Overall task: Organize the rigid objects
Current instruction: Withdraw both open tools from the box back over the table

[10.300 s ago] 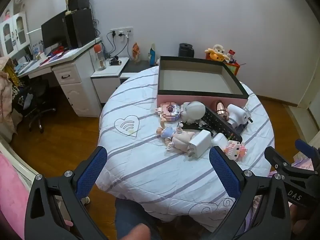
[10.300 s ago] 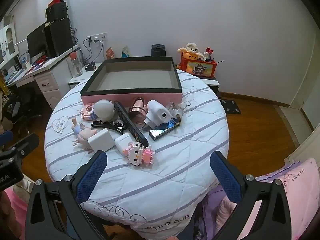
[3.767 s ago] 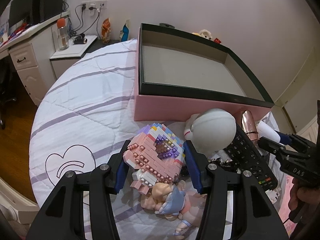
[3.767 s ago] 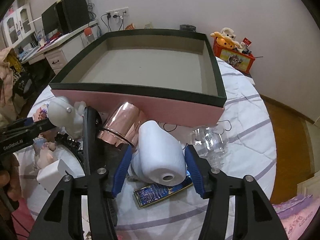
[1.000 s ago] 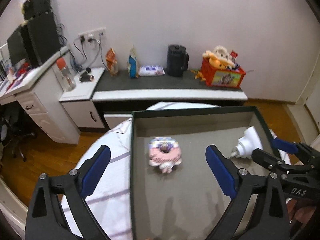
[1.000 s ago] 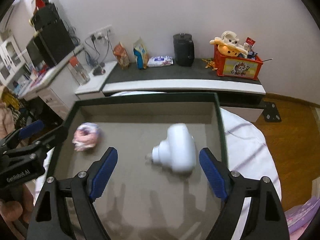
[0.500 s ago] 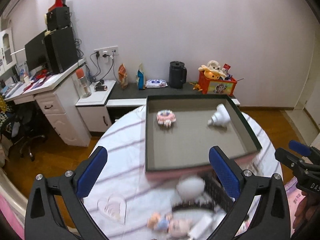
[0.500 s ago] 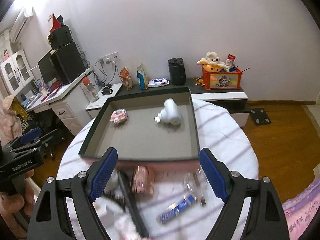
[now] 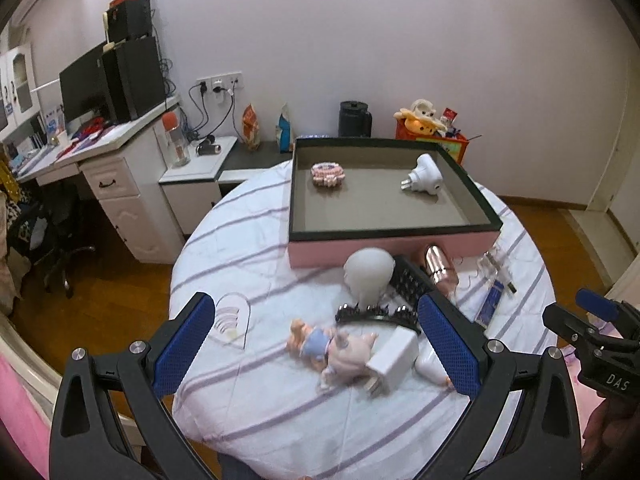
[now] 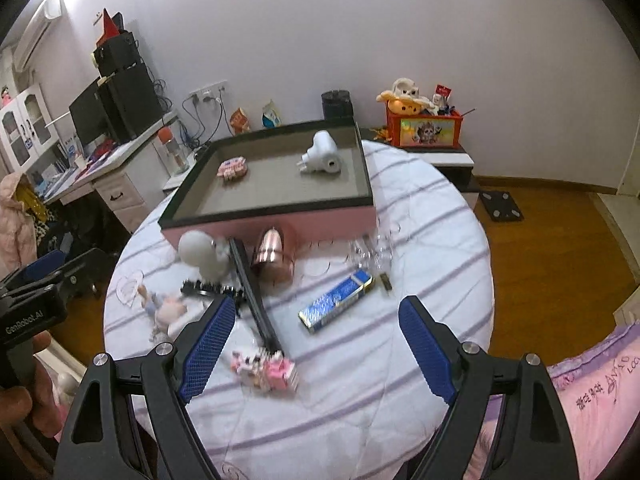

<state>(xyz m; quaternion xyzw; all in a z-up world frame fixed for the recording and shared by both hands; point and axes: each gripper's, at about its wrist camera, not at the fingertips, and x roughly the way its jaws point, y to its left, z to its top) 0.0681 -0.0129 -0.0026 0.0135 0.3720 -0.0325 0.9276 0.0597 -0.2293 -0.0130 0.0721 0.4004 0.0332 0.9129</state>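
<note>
A pink box with a dark rim (image 9: 394, 233) (image 10: 264, 214) stands on the far side of the round table. Inside lie a pink brick doughnut (image 9: 327, 170) (image 10: 232, 168) and a white plug-shaped device (image 9: 424, 175) (image 10: 322, 155). In front of the box lie a white round-headed figure (image 9: 368, 270) (image 10: 200, 254), a black remote (image 10: 252, 292), a rose-gold cylinder (image 9: 438, 266) (image 10: 272, 258), a doll (image 9: 332, 348), a white charger (image 9: 390, 362), a blue pack (image 10: 336, 302) and a pink brick toy (image 10: 266, 364). My left gripper (image 9: 316, 350) and right gripper (image 10: 316, 344) are open and empty, above the table's near side.
The table has a white striped cover (image 9: 256, 264). A clear plastic piece (image 10: 370, 254) lies right of the cylinder. A black spiky hair clip (image 9: 376, 314) lies by the doll. A white desk with a monitor (image 9: 86, 92) stands at the left. A low shelf with a toy box (image 10: 424, 128) runs along the wall.
Both grippers have pulled back and up from the box after releasing the doughnut and the white device inside it. The loose items in front of the box have come back into view.
</note>
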